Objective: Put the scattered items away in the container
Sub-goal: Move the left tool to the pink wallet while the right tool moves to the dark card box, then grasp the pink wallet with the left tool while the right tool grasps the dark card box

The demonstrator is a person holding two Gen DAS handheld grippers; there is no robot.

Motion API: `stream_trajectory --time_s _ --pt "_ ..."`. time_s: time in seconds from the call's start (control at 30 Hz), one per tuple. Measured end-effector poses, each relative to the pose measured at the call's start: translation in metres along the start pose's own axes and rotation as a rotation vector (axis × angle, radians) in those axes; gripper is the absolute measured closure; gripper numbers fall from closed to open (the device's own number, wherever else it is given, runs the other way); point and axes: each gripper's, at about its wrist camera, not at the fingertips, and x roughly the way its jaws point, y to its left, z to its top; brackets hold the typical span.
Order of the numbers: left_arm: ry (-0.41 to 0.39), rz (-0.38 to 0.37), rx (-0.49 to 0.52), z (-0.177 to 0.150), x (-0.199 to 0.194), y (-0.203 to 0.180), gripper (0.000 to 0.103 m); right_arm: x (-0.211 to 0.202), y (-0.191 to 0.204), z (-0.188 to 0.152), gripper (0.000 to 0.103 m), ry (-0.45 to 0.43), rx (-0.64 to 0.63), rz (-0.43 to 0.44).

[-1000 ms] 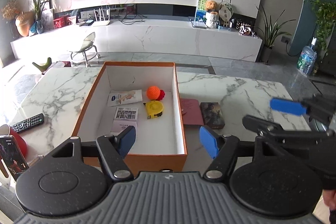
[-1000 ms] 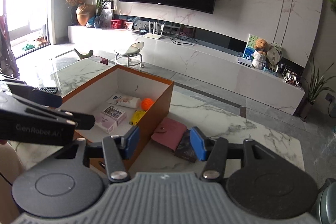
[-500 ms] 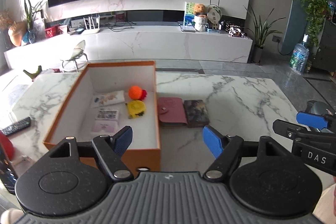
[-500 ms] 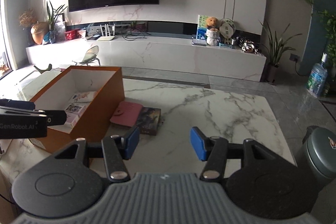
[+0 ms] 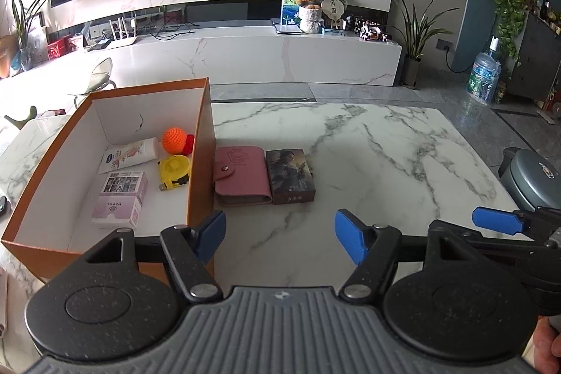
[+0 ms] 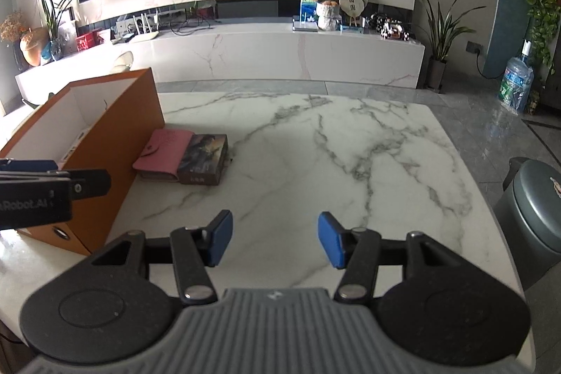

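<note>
An orange box (image 5: 201,128) with a white inside stands on the marble table (image 5: 368,163). In it lie an orange ball (image 5: 174,140), a yellow tape measure (image 5: 173,171), a white tube (image 5: 128,155) and a pale carton (image 5: 119,198). A pink wallet (image 5: 240,176) and a dark picture box (image 5: 289,176) lie side by side just right of the orange box; both also show in the right wrist view, the wallet (image 6: 164,153) and the dark box (image 6: 203,158). My left gripper (image 5: 280,235) is open and empty, near the table's front edge. My right gripper (image 6: 274,239) is open and empty over bare marble.
A grey round bin (image 6: 540,205) stands off the table's right edge. The orange box (image 6: 105,128) fills the left of the right wrist view. A white TV console (image 5: 245,55) and a floor gap lie beyond the table's far edge.
Both views have swung to the right. The orange box has slid to the left of each view and the wallet and dark box now sit ahead of the left gripper. Both grippers stay open.
</note>
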Motion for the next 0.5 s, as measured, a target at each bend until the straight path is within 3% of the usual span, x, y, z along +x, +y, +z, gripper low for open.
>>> stream_trajectory --time_s 0.3,0.5 --pt "0.038 0.079 0.027 0.027 0.032 0.016 0.021 0.050 0.020 0.018 0.046 0.032 -0.022 0.046" --pt "0.050 0.054 -0.001 0.044 0.053 0.026 0.021 0.087 0.038 0.029 0.046 0.056 -0.038 0.084"
